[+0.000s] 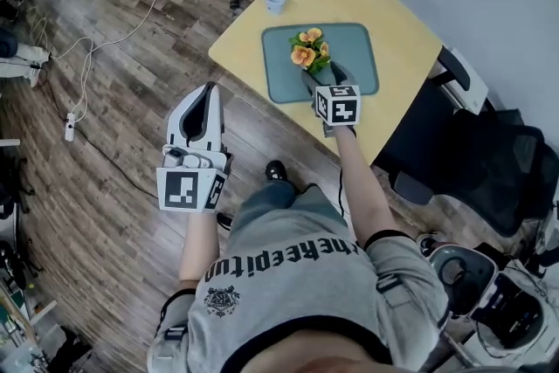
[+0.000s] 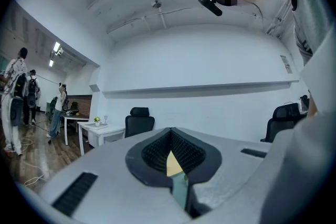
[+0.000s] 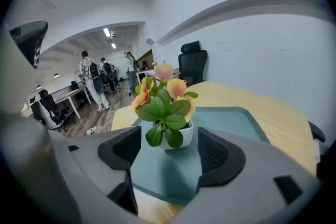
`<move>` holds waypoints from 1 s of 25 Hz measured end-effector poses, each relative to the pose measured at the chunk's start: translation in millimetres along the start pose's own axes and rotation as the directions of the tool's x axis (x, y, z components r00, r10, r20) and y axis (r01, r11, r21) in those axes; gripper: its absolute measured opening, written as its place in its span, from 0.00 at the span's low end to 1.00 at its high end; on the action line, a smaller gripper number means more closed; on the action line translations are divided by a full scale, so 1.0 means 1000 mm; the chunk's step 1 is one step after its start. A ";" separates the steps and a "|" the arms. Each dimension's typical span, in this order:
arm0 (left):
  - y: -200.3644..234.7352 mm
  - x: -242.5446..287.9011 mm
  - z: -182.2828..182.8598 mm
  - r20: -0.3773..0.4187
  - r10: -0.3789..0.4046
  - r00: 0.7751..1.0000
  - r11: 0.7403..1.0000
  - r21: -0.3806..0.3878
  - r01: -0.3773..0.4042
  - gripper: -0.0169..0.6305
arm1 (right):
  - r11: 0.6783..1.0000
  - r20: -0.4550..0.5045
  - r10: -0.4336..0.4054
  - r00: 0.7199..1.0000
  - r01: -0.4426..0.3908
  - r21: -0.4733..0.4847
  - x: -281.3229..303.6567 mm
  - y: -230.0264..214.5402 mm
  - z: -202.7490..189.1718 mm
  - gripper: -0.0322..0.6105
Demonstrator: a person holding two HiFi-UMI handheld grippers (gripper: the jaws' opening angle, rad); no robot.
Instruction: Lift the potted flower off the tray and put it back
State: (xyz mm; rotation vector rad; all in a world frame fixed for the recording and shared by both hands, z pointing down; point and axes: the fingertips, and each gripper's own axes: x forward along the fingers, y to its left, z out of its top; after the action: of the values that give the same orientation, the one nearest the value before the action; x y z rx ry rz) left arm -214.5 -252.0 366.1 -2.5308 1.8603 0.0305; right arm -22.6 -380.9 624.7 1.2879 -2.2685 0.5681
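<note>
While your left claw hangs pressed together off the table, your spread right claw faces the upright potted flower just ahead on the tray.

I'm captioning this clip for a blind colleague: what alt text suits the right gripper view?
A potted flower, orange blooms in a white pot, stands on a teal tray straight ahead of the right gripper's open jaws, untouched. The tray lies on a pale wooden table; behind is an office with a black chair and standing people.
</note>
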 end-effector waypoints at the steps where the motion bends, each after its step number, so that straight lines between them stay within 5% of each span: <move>1: -0.005 0.001 0.002 0.003 -0.009 1.000 1.000 -0.001 0.009 0.03 | 1.000 0.015 0.015 1.000 -0.015 0.006 -0.007 0.002 0.003 0.58; 3: -0.014 0.002 0.007 0.011 -0.025 1.000 1.000 -0.002 0.025 0.03 | 0.999 0.045 0.033 0.998 -0.034 0.008 -0.022 0.005 0.010 0.53; 11: -0.054 0.010 0.020 0.051 -0.096 0.994 0.995 -0.010 0.097 0.03 | 1.000 0.173 -0.015 0.985 0.019 -0.022 -0.082 -0.004 0.039 0.06; 25: -0.106 0.015 0.039 0.099 -0.158 0.983 0.987 -0.012 0.160 0.03 | 0.991 0.360 -0.048 0.932 0.091 -0.103 -0.184 -0.006 0.085 0.05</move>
State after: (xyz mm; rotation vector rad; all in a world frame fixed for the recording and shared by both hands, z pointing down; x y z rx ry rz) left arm -109.0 -234.6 326.0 -2.6301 1.6277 0.1699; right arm 49.6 -306.3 450.4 1.5039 -2.4873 0.1786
